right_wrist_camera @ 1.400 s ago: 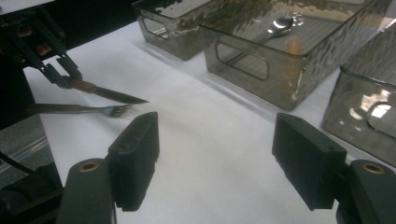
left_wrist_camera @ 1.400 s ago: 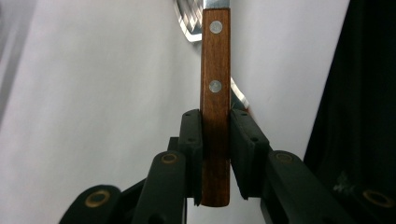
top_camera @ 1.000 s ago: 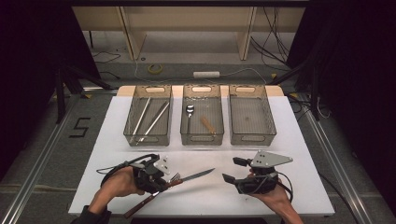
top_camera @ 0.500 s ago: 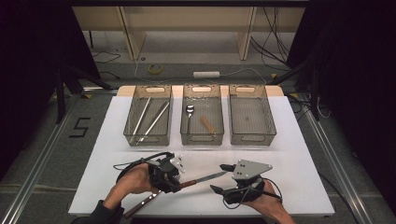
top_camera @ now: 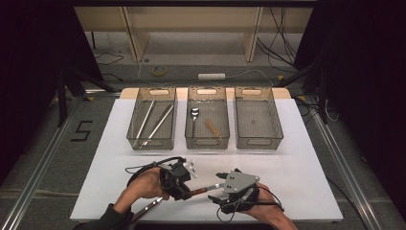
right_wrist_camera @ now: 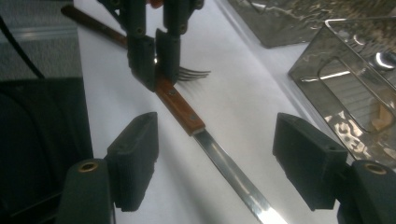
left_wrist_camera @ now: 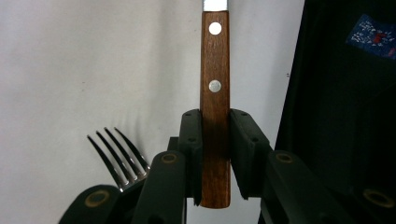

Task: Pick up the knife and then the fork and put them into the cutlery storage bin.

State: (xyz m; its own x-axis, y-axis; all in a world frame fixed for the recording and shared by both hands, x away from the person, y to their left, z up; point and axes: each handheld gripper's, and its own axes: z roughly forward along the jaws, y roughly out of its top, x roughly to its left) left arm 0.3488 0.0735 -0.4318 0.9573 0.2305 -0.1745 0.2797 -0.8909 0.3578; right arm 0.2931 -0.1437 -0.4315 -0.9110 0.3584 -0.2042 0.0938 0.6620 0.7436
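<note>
My left hand-held gripper [top_camera: 184, 184] is clamped on a knife [left_wrist_camera: 215, 107]: its pads press both sides of the wooden handle near the butt end, and the handle with its two rivets sticks straight out past the jaws. In the right gripper view the same grip shows from the far side, with the blade [right_wrist_camera: 231, 175] running from the handle toward my right hand-held gripper [right_wrist_camera: 215, 161] and passing between its two jaws. Those jaws stand wide, well apart from the blade on either side, and touch nothing; they have just been closing a little with the blade between them. In the high view the right hand-held gripper [top_camera: 225, 184] sits just beside the left one near the front edge of the white table [top_camera: 306, 158], with the knife bridging the gap between them.

A fork [left_wrist_camera: 119, 156] lies just beside the left jaws, its tines [right_wrist_camera: 191, 73] poking out next to the knife handle. A second dark-handled utensil [top_camera: 148, 207] lies under my left forearm; I cannot tell what it is.

Farther back stand three clear bins in a row, well apart from both grippers. The left bin [top_camera: 135, 125] holds long metal pieces, the middle bin [top_camera: 223, 125] a spoon [top_camera: 194, 115] and a small wooden piece [top_camera: 212, 127]. The right bin [top_camera: 276, 124] is closest to my right hand-held gripper.
</note>
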